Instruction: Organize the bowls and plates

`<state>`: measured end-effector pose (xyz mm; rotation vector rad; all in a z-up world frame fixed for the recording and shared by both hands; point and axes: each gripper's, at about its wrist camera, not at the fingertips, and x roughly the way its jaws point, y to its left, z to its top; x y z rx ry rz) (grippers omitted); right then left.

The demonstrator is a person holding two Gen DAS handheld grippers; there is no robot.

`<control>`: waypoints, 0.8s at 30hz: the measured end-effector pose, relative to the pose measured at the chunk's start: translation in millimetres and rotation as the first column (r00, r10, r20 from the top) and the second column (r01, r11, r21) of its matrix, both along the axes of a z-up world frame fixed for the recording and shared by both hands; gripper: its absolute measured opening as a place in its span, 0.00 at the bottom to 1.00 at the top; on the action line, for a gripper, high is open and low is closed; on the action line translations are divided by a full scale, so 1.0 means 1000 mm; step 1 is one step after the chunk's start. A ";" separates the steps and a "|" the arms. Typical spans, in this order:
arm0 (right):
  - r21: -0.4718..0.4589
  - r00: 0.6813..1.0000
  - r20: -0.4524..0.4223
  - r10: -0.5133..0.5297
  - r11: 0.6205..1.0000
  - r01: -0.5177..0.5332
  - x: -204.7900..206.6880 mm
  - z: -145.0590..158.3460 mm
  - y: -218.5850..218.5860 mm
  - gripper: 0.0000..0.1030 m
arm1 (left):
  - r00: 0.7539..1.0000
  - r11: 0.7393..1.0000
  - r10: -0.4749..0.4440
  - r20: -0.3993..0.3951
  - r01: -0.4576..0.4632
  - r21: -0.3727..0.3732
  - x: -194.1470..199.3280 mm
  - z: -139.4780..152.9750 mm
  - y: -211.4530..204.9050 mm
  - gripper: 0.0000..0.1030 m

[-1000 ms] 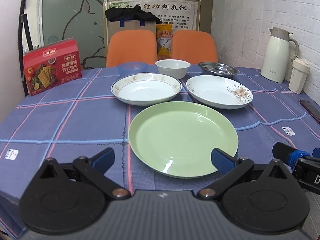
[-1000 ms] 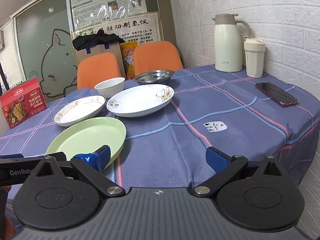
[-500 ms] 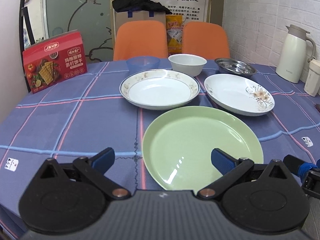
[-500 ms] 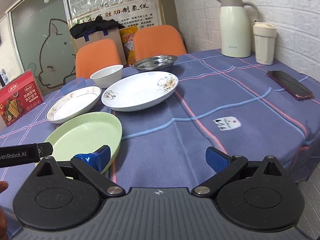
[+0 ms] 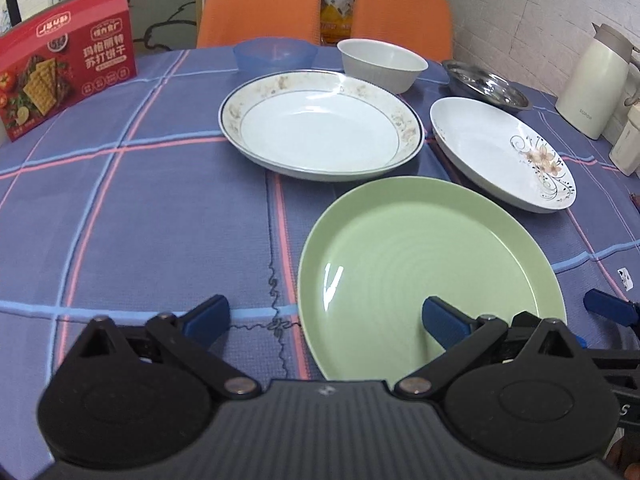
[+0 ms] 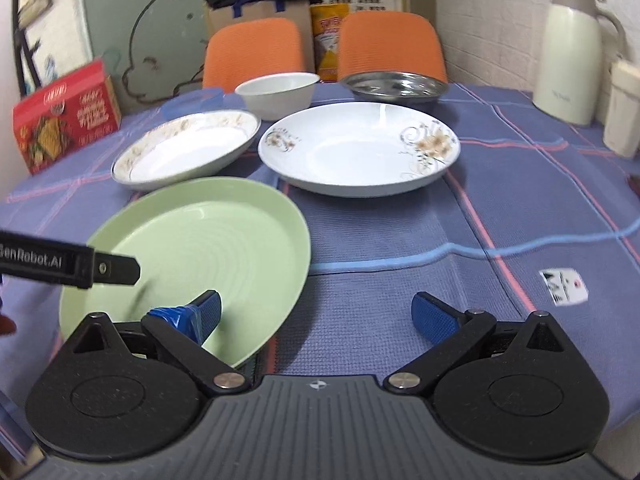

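Landmark: the green plate (image 5: 428, 264) is taken as reference; it lies flat on the blue checked tablecloth (image 5: 140, 220) at the near edge of the table.
Left gripper (image 5: 324, 318): its jaws are spread wide and nothing is held between them; one blue fingertip is seen over the near part of the green plate, the other over bare cloth to the plate's left.
Right gripper (image 6: 316, 312): its jaws are likewise spread wide and empty; the left fingertip is seen over the near rim of the green plate (image 6: 192, 256), the right one over the cloth beside it.
Contact: whether either pad touches the green plate cannot be told.
Gold-rimmed plate (image 5: 320, 120): set just behind the green plate, close to its far rim.
Flower-patterned plate (image 5: 500, 152): placed behind the green plate on the right, near its rim.
White bowl (image 5: 380, 64): found well beyond the green plate, behind the gold-rimmed plate.
Blue bowl (image 5: 276, 54): stood to the left of the white bowl, far from the green plate.
Steel dish (image 5: 486, 88): seen behind the flower-patterned plate.
Obstruction: in the right wrist view a black bar of the left gripper is laid across the green plate's left side.
Surroundings: a red cracker box (image 5: 64, 60) is stood far left of the green plate, a cream thermos (image 5: 592, 80) far right, and two orange chairs (image 5: 260, 4) beyond the table.
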<state>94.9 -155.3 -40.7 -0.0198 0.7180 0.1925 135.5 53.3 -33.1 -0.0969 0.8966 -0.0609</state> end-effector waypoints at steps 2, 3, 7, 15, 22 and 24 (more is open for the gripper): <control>-0.016 0.999 0.005 0.037 0.999 -0.037 0.001 0.000 0.003 0.87 | 1.000 1.000 -0.013 0.007 0.013 0.017 0.003 -0.002 -0.002 0.99; -0.007 0.998 0.007 0.057 0.998 -0.057 0.002 -0.001 0.001 0.88 | 1.000 0.999 -0.023 0.012 0.023 0.030 0.004 -0.003 -0.003 0.99; 0.001 0.988 0.082 0.130 0.991 -0.130 -0.001 -0.007 -0.006 0.89 | 0.998 0.998 -0.058 0.030 0.057 0.037 0.005 -0.005 -0.003 0.99; 0.000 0.979 0.060 0.193 0.981 -0.194 0.013 -0.004 0.017 0.88 | 0.993 0.993 -0.107 0.051 0.104 0.055 0.006 -0.006 -0.009 0.98; 0.004 0.966 0.075 0.246 0.969 -0.247 0.007 -0.004 0.030 0.84 | 0.987 0.990 -0.137 0.085 0.134 0.039 0.001 -0.005 -0.010 0.81; -0.017 0.967 0.082 0.242 0.970 -0.242 0.002 -0.003 0.041 0.84 | 0.983 0.987 -0.160 0.087 0.157 0.040 -0.001 -0.002 -0.016 0.76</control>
